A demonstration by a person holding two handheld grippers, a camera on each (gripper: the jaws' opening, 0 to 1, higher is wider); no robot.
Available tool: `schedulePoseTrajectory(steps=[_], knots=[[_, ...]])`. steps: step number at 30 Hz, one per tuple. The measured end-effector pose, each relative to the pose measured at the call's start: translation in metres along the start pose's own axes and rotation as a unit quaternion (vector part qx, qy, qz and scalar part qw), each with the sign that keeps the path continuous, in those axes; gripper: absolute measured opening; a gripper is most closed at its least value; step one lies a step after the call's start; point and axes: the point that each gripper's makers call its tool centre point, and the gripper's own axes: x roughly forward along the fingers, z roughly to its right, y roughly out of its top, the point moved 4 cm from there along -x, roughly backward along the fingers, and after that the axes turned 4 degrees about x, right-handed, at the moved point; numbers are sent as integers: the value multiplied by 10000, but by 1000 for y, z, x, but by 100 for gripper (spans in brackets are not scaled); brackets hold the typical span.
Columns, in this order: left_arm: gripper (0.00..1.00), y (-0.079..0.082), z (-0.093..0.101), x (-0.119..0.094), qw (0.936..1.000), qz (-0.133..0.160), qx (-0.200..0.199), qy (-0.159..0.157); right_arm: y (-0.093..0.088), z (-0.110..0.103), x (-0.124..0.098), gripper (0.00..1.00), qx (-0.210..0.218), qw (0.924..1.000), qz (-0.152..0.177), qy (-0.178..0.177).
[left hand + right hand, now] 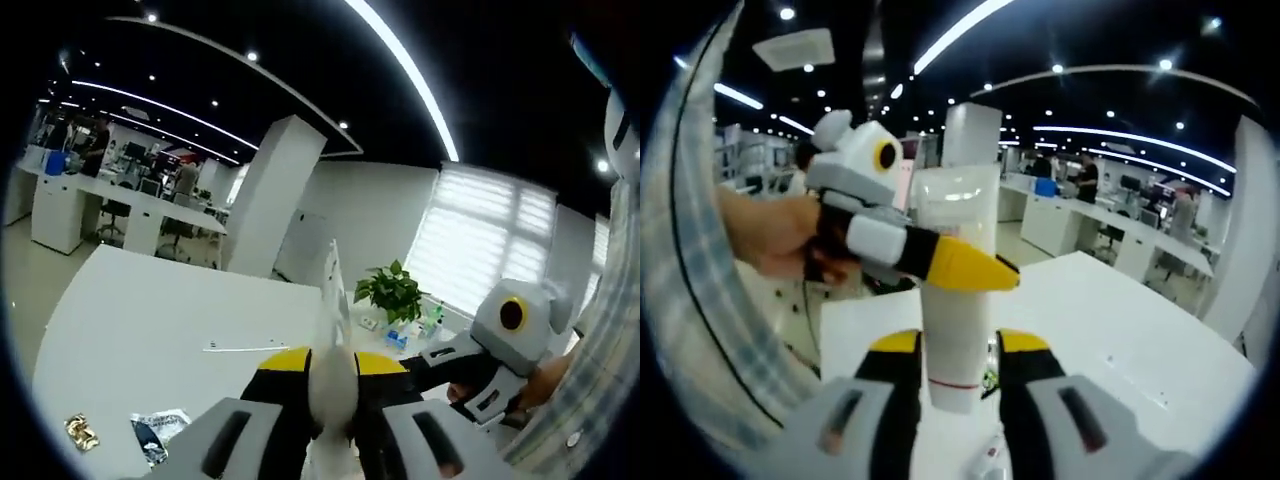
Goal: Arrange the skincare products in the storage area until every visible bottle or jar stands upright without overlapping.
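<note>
Currently white tube (958,300) upright, clamped between right tool (958,375) jaws, left tool (330,400) pinching it too.

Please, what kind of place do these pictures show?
Most likely an open-plan office: rows of white desks with chairs, a ceiling with strip lights, and a large white table under the tools.

I see a white tube (957,300) with a red band, yellow-tipped grey grippers (958,375), a plaid sleeve (700,260), and a white table (150,330).
</note>
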Motion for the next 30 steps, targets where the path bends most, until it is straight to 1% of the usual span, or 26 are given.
schedulePoseTrajectory(steps=[4,5,8,9,11,12,14,15,16,17,19,20,21,24,26,28,30], knots=[[14,-5,-6,-3,9993,-206,288,104,-1,3,-7,28,163,9999,37,-5],[14,-8,-9,-3,9979,-345,515,169,4,4,-10,28,443,9987,260,13],[14,-15,-8,-3,9957,-531,734,179,18,7,-13,28,651,9960,599,84],[14,-17,-7,-2,9948,-589,815,170,21,7,-13,29,647,9959,633,86],[14,-21,-4,-1,9915,-753,1046,153,30,6,-11,32,722,9941,802,145],[14,-25,-1,1,9890,-880,1184,141,34,5,-10,32,779,9931,867,156],[14,-29,3,4,9851,-1013,1381,141,40,3,-7,33,939,9907,961,226],[14,-31,4,6,9848,-1039,1385,164,40,2,-4,33,1083,9894,941,234],[14,-33,6,9,9838,-1097,1404,183,38,3,-2,34,1315,9873,875,194],[14,-34,7,10,9833,-1118,1426,178,38,4,0,35,1417,9857,895,166],[14,-36,9,14,9821,-1172,1463,193,35,7,2,41,1535,9845,846,107],[14,-36,10,16,9817,-1205,1459,223,33,7,4,45,1675,9825,812,85],[14,-37,10,17,9815,-1230,1444,254,32,8,5,47,1716,9819,797,37],[14,-38,11,21,9813,-1286,1389,345,30,8,5,45,1809,9807,747,-1],[14,-41,14,23,9808,-1329,1389,344,26,8,8,43,1862,9804,634,-62],[14,-47,17,25,9776,-1442,1503,310,24,8,8,41,1904,9798,608,-66],[14,-50,21,27,9758,-1487,1576,287,23,7,8,41,1929,9794,590,-95]])
